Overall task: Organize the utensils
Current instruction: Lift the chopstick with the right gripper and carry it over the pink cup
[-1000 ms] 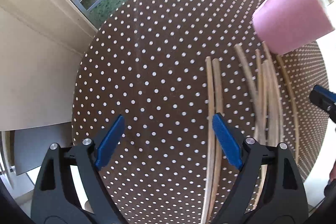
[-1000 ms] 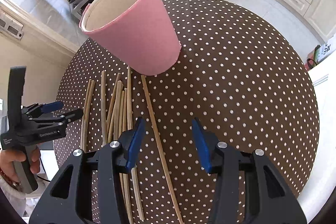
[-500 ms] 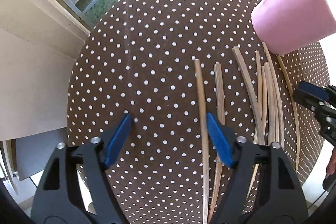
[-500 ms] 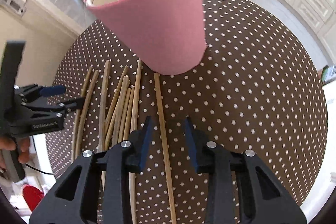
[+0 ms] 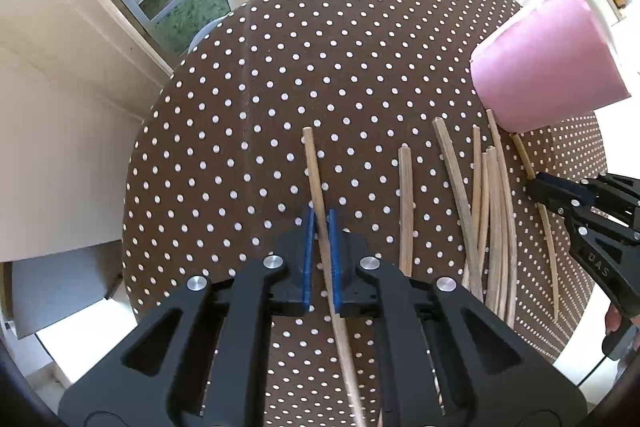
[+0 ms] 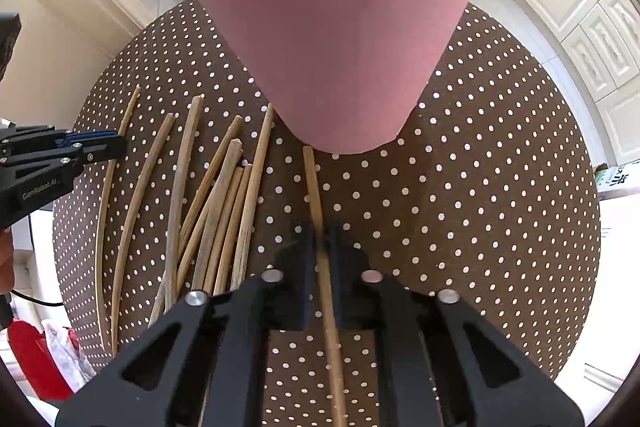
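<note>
Both grippers are at the grasp step of the task; the next move, as judged from this state, is a lift of each stick clear of the cloth and a carry to the mouth of the pink cup.

Left gripper (image 5: 321, 223): the jaws are drawn in narrow, with the blue pads on either side of one wooden chopstick (image 5: 313, 171). The pads appear to clamp it. This chopstick is the one farthest from the pink cup (image 5: 548, 67) and lies apart from the rest, flat on the dotted tablecloth (image 5: 280, 67). Its far end points away from the gripper; its near part runs back beneath the gripper body.

Right gripper (image 6: 320, 227): the jaws are likewise drawn in narrow, closed onto a single chopstick (image 6: 311, 179). This is the stick nearest the pink cup (image 6: 336, 47); its far tip lies just beside the base of the cup. In the left wrist view the same gripper (image 5: 540, 187) stands over that stick, on the cup side of the pile.

Loose chopsticks (image 6: 216, 203): the remaining sticks lie in a loose fan between the two gripped ones, several overlapping, all on the cloth and none in the cup.

Next move, requirements:
- Raise each stick straight up, so that the neighbouring sticks are not dragged.
- Tilt the stick toward upright before it goes over the cup rim, because the cup is tall and stands upright.
- The right stick has the shorter path; its tip near the cup base may catch the cup wall if swung early.
</note>
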Demonstrator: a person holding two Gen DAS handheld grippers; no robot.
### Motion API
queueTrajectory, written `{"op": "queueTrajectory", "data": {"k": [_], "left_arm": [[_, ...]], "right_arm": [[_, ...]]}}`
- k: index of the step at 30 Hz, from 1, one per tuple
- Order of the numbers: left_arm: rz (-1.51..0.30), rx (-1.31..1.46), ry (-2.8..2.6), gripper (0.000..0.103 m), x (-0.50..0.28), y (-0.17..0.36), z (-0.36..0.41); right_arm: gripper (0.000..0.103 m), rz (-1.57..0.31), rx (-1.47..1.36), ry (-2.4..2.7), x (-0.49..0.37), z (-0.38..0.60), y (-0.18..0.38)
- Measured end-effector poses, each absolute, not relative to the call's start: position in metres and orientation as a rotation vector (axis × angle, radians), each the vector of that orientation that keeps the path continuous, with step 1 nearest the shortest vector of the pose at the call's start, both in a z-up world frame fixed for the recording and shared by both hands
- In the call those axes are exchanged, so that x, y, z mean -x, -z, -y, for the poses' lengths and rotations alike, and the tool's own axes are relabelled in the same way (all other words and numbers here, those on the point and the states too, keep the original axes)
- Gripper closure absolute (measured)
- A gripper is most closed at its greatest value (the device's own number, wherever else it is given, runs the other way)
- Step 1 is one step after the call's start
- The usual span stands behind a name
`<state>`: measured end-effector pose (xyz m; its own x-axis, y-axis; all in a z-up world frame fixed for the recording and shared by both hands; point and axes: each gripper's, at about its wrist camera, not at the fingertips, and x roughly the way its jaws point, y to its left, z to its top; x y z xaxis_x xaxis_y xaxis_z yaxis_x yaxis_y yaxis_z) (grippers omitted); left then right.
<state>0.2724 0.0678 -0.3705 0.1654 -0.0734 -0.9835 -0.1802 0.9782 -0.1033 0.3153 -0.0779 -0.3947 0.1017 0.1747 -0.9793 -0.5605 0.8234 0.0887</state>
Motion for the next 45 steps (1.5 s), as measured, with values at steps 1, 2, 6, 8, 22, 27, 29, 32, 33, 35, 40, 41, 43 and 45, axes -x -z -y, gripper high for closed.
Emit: {"op": "queueTrajectory", "data": {"k": [1, 2, 6, 8, 22, 27, 29, 32, 33, 35, 40, 41, 43, 45], "left_arm": [[-1.4, 0.22, -0.077, 0.097, -0.271, 0.37, -0.069], [-1.388, 0.229, -0.075, 0.097, -0.263, 0.369, -0.066], [-1.356, 0.246, -0.054, 0.097, -0.255, 0.356, -0.067], [-1.34, 0.247, -0.04, 0.097, -0.248, 0.348, -0.066], [-1.086, 0.188, 0.04, 0.097, -0.198, 0.244, -0.063], [-1.001, 0.155, 0.073, 0.097, -0.187, 0.205, -0.059], [-0.961, 0.144, 0.07, 0.097, -0.18, 0.185, -0.056], [-0.908, 0.144, 0.087, 0.097, -0.176, 0.162, -0.054], [-0.894, 0.143, 0.094, 0.097, -0.177, 0.154, -0.052], [-0.859, 0.152, 0.113, 0.097, -0.178, 0.14, -0.048], [-0.793, 0.157, 0.159, 0.097, -0.186, 0.111, -0.035], [-0.78, 0.156, 0.167, 0.097, -0.19, 0.106, -0.032], [-0.763, 0.151, 0.178, 0.097, -0.196, 0.099, -0.027], [-0.746, 0.151, 0.185, 0.097, -0.205, 0.091, -0.023]], "right_arm": [[0.098, -1.369, 0.344, -0.561, -0.316, 0.079, 0.393], [0.099, -1.371, 0.344, -0.564, -0.315, 0.084, 0.394], [0.099, -1.382, 0.299, -0.576, -0.303, 0.102, 0.386], [0.099, -1.376, 0.266, -0.576, -0.3, 0.111, 0.38], [0.099, -1.14, 0.0, -0.582, -0.26, 0.151, 0.268], [0.099, -1.008, -0.012, -0.577, -0.246, 0.148, 0.228], [0.099, -0.961, -0.016, -0.569, -0.243, 0.148, 0.216], [0.099, -0.896, -0.039, -0.562, -0.241, 0.153, 0.197], [0.099, -0.882, -0.046, -0.56, -0.239, 0.155, 0.193], [0.099, -0.84, -0.064, -0.555, -0.239, 0.158, 0.182], [0.099, -0.743, -0.093, -0.54, -0.249, 0.158, 0.159], [0.099, -0.723, -0.095, -0.538, -0.253, 0.158, 0.156], [0.099, -0.681, -0.095, -0.535, -0.261, 0.157, 0.152], [0.099, -0.641, -0.099, -0.526, -0.271, 0.156, 0.145]]}}
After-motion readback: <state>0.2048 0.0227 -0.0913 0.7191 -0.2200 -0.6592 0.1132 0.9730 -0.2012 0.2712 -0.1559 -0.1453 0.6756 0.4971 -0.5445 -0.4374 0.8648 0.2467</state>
